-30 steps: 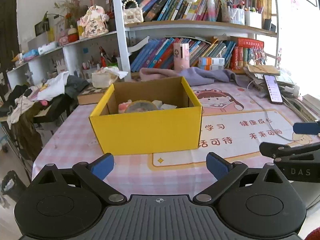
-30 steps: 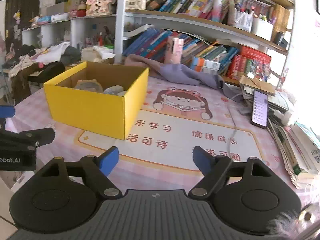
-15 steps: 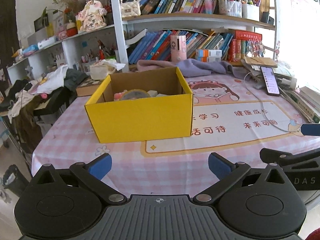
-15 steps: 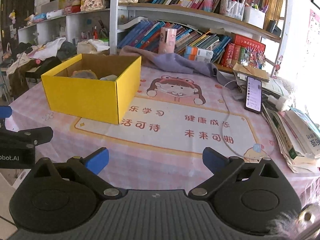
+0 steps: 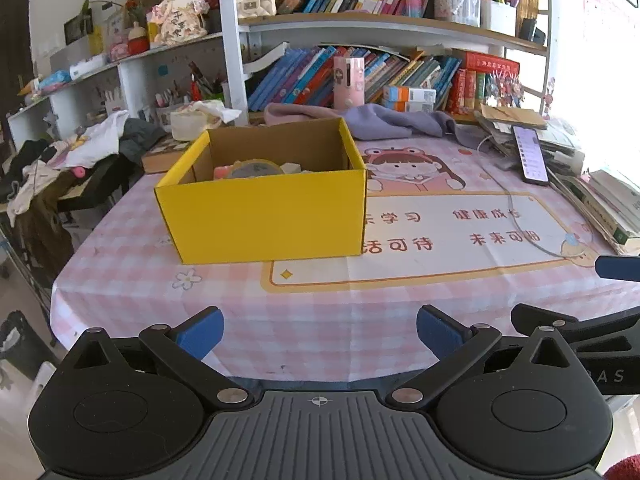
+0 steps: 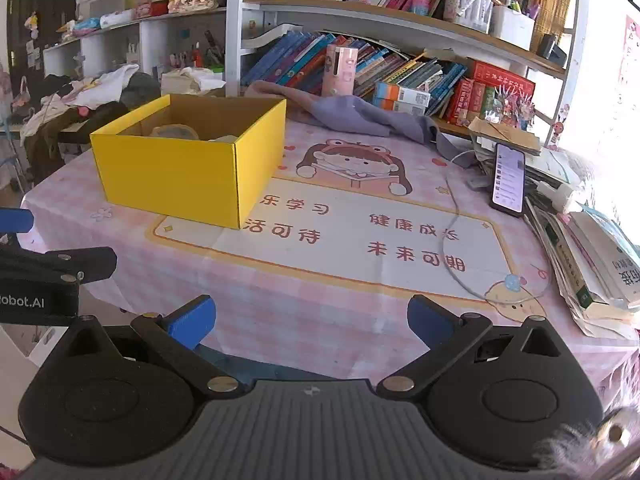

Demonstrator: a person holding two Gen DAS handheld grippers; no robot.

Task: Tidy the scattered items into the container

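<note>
A yellow cardboard box (image 5: 264, 216) stands open on the pink checked tablecloth (image 5: 320, 312); it also shows in the right wrist view (image 6: 172, 176). Several small items (image 5: 250, 169) lie inside it, among them a round tape roll and a pink piece. My left gripper (image 5: 320, 332) is open and empty, held back over the table's front edge, well short of the box. My right gripper (image 6: 311, 322) is open and empty, also at the front edge, right of the box. Each gripper shows at the side of the other's view.
A phone (image 6: 509, 178) with a white cable (image 6: 452, 240) lies at the right. Stacked books and papers (image 6: 592, 256) line the right edge. A purple cloth (image 6: 360, 116) lies behind the box below crowded bookshelves (image 5: 380, 72). Clothes (image 5: 80, 148) are heaped at left.
Both grippers have drawn back toward the table's front edge, so the box looks smaller and farther away. Both stay open and empty.
</note>
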